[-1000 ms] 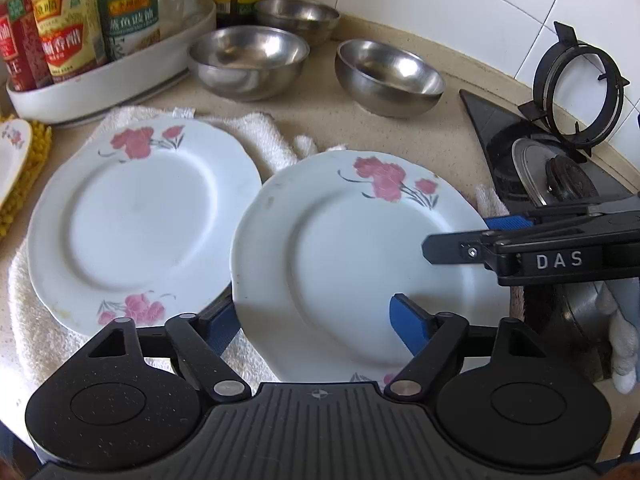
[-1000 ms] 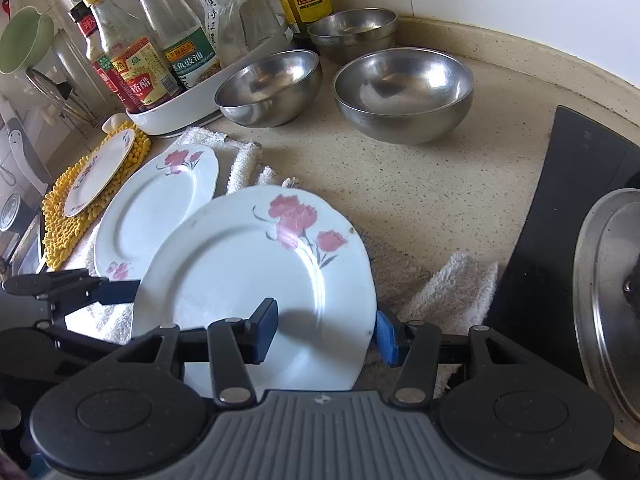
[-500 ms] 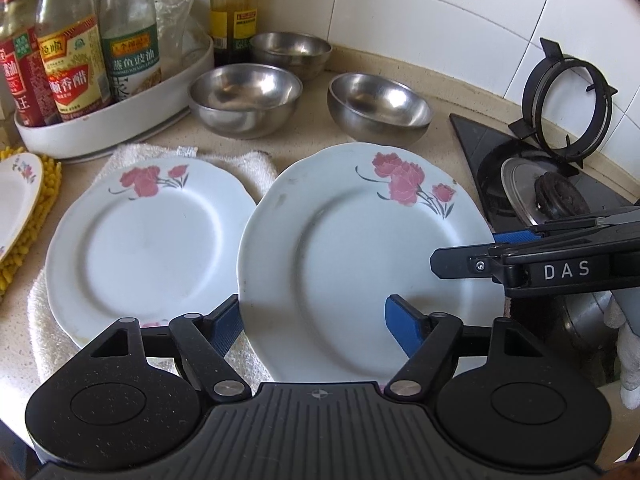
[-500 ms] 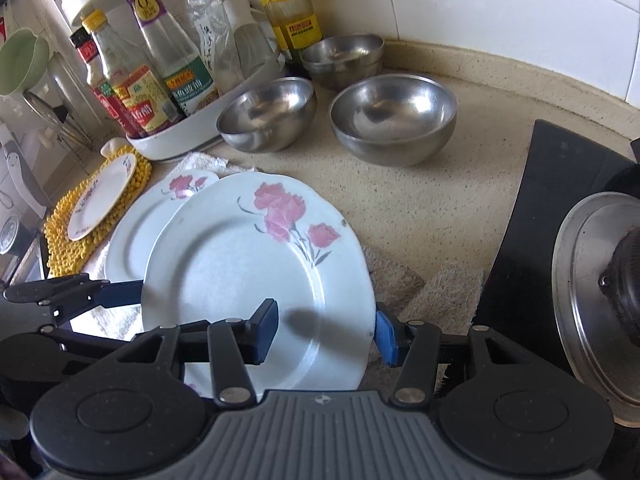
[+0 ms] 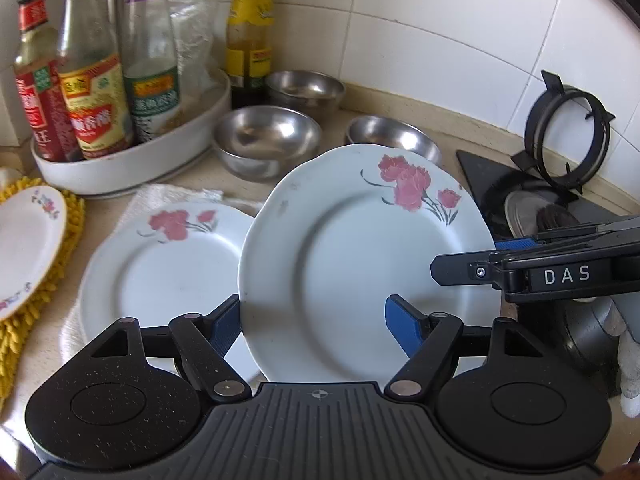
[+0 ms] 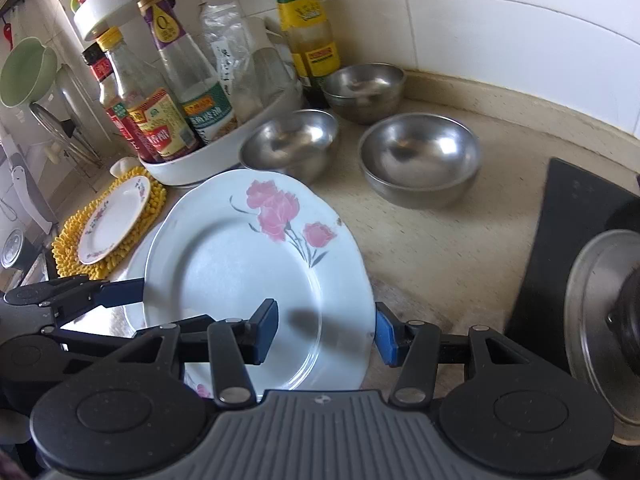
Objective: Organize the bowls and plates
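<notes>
White wall tiles back a speckled beige bench (image 6: 436, 240) in a kitchen corner, with a black hob (image 5: 492, 188) at its right end. A white plate with pink flowers (image 5: 360, 264) is held tilted above the bench between both tools. The left hand-held gripper (image 5: 312, 326) takes the plate's near edge: one blue pad (image 5: 226, 326) sits at the left rim beneath it, the other (image 5: 402, 328) over the upper face. The right hand-held gripper (image 6: 326, 332) takes the opposite side, a dark pad (image 6: 266, 330) over the face and a blue pad (image 6: 386, 336) at the outer rim — both sets of jaws stand part-way apart and closed on the plate's edge.

Below and to the left, a second flowered plate (image 5: 168, 272) lies flat on a white towel (image 5: 168, 196), partly covered by the raised one. Further left a smaller floral plate (image 5: 28, 248) rests on a yellow tufted mat (image 5: 20, 332).

Three steel bowls stand upright toward the wall: one (image 6: 420, 160) by itself nearer the hob, one (image 6: 290, 144) just beside a white round tray (image 5: 132, 160), and one (image 6: 362, 90) behind them against the tiles. The tray holds sauce bottles (image 5: 94, 92) — a yellow-labelled bottle (image 5: 248, 44) stands on the bench just outside it.
</notes>
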A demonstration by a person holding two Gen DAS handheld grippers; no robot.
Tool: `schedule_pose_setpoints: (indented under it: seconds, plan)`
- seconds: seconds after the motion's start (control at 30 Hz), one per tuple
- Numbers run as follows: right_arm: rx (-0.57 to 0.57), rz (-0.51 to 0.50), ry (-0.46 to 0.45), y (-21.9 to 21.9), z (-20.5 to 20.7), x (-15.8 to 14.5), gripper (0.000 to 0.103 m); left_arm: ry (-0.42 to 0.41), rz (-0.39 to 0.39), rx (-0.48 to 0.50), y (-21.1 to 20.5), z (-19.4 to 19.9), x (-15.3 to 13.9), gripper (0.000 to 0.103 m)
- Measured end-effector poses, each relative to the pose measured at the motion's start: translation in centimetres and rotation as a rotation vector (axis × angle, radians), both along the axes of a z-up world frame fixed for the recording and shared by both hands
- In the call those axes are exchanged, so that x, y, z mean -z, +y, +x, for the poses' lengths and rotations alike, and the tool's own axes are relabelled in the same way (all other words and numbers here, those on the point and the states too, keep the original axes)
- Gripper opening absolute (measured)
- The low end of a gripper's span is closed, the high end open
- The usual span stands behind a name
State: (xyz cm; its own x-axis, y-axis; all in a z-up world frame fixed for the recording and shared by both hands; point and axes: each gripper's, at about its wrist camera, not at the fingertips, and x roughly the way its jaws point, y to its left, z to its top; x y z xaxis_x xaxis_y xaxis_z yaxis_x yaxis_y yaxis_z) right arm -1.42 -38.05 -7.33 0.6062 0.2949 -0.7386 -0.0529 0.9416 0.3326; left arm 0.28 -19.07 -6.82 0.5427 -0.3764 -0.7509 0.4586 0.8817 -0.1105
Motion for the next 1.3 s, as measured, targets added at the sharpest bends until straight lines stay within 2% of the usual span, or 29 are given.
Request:
schedule_pose_setpoints:
  seconds: [0.33, 0.73, 1.17, 1.3]
  plan:
    - [-0.052, -0.005, -0.013, 4.1, 2.7, -1.0, 0.062, -0.021, 0.002, -0.064, 3.7, 1.5, -0.6, 0.081]
    - [-0.094, -0.001, 0.035, 9.4, 6.4, 0.4, 0.062, 0.008, 0.018, -0.133, 8.8, 3.9, 0.4, 0.081]
    - [-0.041, -0.005, 0.084, 11.6, 9.7, 2.2, 0.062, 0.069, 0.029, -0.119, 11.2, 7.4, 2.9, 0.081]
    - [-0.036, -0.042, 0.084, 11.8, 10.4, 2.2, 0.062, 0.079, 0.029, -0.097, 11.1, 8.5, 3.3, 0.081]
